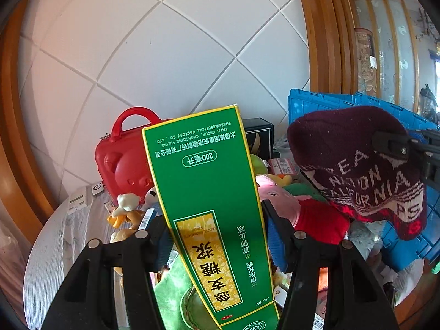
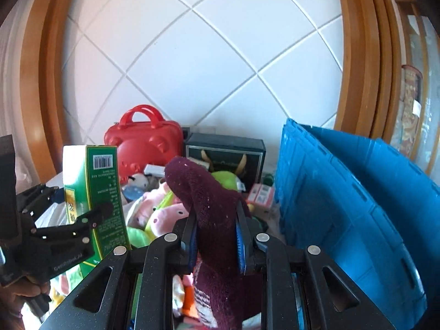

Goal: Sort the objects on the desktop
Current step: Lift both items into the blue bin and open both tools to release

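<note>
The left gripper (image 1: 217, 236) pinches a tall green cardboard medicine box with yellow edging and a gold label (image 1: 209, 209) between its black fingers, holding it raised above the cluttered table with its print upside down in the left wrist view. In the right wrist view the same box (image 2: 96, 192) stands at the left, showing a barcode near its top, with the left gripper (image 2: 82, 220) clamped on its side. The right gripper (image 2: 217, 236) is pressed together on a maroon knitted beanie with white lettering (image 2: 209, 206), whose fabric bulges up between the blue pads (image 2: 240, 244) and hangs below them. From the left wrist view the beanie (image 1: 357, 165) droops at the right, in front of a blue plastic folding crate (image 1: 330, 101). Below both lies a heap of soft toys, among them a pink plush pig in a red dress (image 1: 297, 206). A glossy red hard-shell case with a bear face and handle (image 1: 123, 159) stands against the white tiled wall (image 1: 165, 55), and a dark box with gold trim (image 2: 225, 151) stands beside it. The round table wears a pale grey cloth (image 1: 55, 247).
</note>
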Motion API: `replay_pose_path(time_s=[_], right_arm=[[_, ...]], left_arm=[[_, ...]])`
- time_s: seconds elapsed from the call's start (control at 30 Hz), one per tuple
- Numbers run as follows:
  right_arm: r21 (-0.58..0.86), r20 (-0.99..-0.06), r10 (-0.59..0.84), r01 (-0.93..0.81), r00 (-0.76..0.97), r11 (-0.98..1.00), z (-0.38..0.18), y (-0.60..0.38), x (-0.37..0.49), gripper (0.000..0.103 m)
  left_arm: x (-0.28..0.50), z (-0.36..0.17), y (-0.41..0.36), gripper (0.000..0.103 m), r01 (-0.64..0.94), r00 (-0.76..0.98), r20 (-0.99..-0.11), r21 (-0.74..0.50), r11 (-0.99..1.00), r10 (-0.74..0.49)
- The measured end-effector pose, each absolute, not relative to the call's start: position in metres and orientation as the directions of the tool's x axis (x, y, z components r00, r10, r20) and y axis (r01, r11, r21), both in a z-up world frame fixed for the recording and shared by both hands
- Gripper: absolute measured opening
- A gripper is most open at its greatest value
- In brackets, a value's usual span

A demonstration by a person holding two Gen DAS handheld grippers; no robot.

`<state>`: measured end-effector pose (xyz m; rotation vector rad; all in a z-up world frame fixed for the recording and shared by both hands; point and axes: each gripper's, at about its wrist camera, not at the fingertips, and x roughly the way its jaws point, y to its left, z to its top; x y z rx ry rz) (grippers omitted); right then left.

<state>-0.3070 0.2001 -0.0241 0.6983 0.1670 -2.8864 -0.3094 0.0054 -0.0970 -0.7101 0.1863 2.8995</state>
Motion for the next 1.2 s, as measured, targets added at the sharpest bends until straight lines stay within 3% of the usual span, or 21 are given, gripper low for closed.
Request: replay_pose_path(time_s=[0.33,0.57,0.8,1.13,1.2], right_arm=[[-0.058,-0.434,-0.146,0.190,-0.889,-0.980,0.007,0.190,-0.298,0.020],[-0.084,-0.298,-0.082,0.111,-0.951,-0.990,0.077,0.205,-0.252,0.020],[-0.108,-0.158,0.068,-0.051,-0.985,-0.993,0.141,0.274,-0.206,0.021],[-0.112,-0.202,0.242,-0.223,-0.949,-0.968,0.151,0.399,-0.202,0.022],[-0.121,-0.218,0.296,-0.276,-0.930,-0.954,0.147,0.423,-0.209,0.031]], left_arm=[[-0.300,-0.078,-0.007,0.057,-0.214,-0.887,-0.436,0.088,-0.973,0.156],[-0.293,-0.026,0.032,0.057,-0.346,-0.890,-0.351,0.109,-0.932,0.289],[-0.281,0.036,0.124,0.057,-0.498,-0.851,-0.257,0.119,-0.859,0.458],[-0.275,0.081,0.277,0.063,-0.621,-0.778,-0.227,0.132,-0.773,0.586],[-0.276,0.083,0.305,0.073,-0.609,-0.786,-0.234,0.142,-0.780,0.572]])
